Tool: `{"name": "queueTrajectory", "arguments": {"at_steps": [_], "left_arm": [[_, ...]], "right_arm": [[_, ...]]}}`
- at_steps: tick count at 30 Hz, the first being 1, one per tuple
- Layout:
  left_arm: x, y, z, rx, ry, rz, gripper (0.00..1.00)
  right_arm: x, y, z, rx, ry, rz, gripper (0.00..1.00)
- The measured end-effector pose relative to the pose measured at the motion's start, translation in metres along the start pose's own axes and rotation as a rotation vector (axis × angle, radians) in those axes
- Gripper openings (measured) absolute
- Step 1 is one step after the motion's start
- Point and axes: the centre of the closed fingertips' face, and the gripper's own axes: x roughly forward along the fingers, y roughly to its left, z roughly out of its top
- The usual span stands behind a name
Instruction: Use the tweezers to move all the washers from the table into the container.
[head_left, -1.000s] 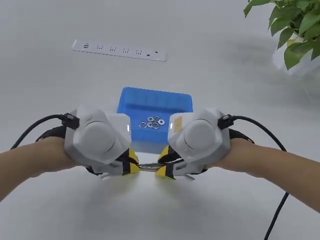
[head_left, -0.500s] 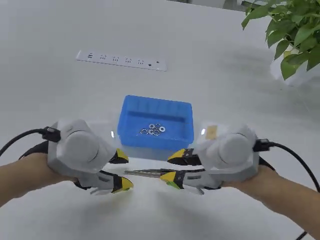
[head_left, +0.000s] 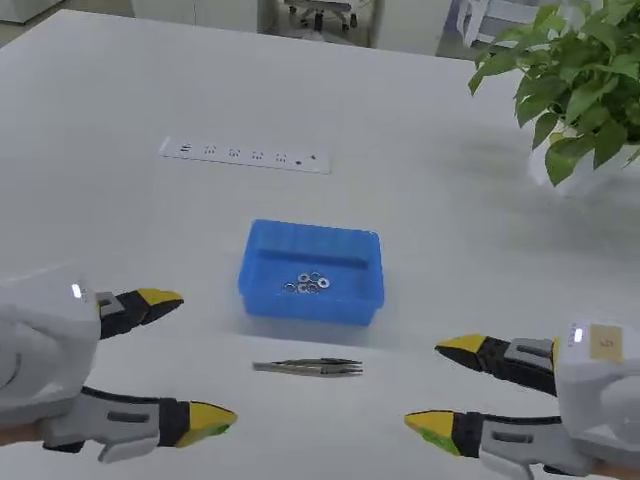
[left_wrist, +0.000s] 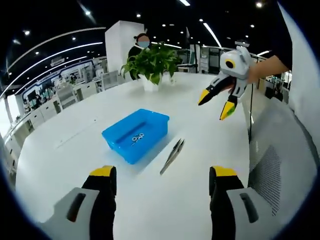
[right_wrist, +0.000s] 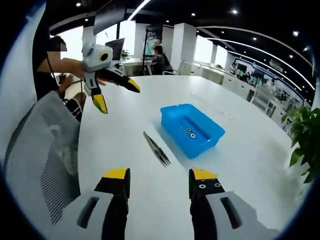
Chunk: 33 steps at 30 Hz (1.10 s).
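A blue container (head_left: 312, 273) sits mid-table with several washers (head_left: 308, 285) lying inside it. The metal tweezers (head_left: 308, 368) lie flat on the table just in front of it, untouched. My left gripper (head_left: 180, 355) is open at the lower left and holds nothing. Open too, my right gripper (head_left: 445, 383) is at the lower right, also with nothing between its fingers. In the left gripper view the container (left_wrist: 135, 134) and tweezers (left_wrist: 171, 156) lie ahead, with the right gripper (left_wrist: 218, 100) beyond. In the right gripper view the tweezers (right_wrist: 156, 148) rest beside the container (right_wrist: 191, 129), with the left gripper (right_wrist: 116, 92) beyond.
A white power strip (head_left: 245, 155) lies on the table behind the container. A potted plant (head_left: 575, 85) stands at the far right corner. A mesh office chair (right_wrist: 42, 155) sits at the table's near edge.
Both grippers have let go of the tweezers, opened and drawn apart to the sides and toward me. The tweezers now lie alone on the table. The head camera has tilted up.
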Motion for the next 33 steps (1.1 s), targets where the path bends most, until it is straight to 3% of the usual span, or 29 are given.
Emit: {"name": "queueTrajectory", "arguments": {"at_steps": [1, 4, 10, 16, 20, 23, 28, 33], "left_arm": [[-0.005, -0.002, 0.008, -0.024, -0.035, 0.002, 0.87], [-0.014, -0.002, 0.019, -0.023, -0.044, 0.020, 0.98], [-0.029, -0.008, 0.036, 0.030, -0.068, 0.045, 1.00], [-0.036, -0.006, 0.032, 0.054, -0.034, 0.077, 1.00], [-0.044, -0.002, 0.036, 0.048, -0.037, 0.111, 1.00], [-0.049, -0.004, 0.043, 0.044, -0.058, 0.118, 1.00], [-0.052, -0.007, 0.042, 0.048, -0.054, 0.121, 1.00], [-0.049, -0.013, 0.048, 0.062, -0.061, 0.106, 1.00]], "right_arm": [[-0.004, -0.003, 0.006, -0.010, -0.018, -0.015, 0.50], [-0.011, -0.009, 0.023, -0.031, -0.061, -0.050, 0.56], [-0.021, -0.010, 0.054, -0.152, -0.103, -0.073, 0.66], [-0.021, -0.004, 0.062, -0.212, -0.098, -0.080, 0.81], [-0.021, -0.008, 0.063, -0.188, -0.098, -0.101, 0.92], [-0.027, -0.010, 0.069, -0.145, -0.132, -0.104, 0.93], [-0.036, -0.013, 0.080, -0.084, -0.194, -0.121, 0.99], [-0.037, -0.014, 0.084, -0.090, -0.207, -0.140, 1.00]]}}
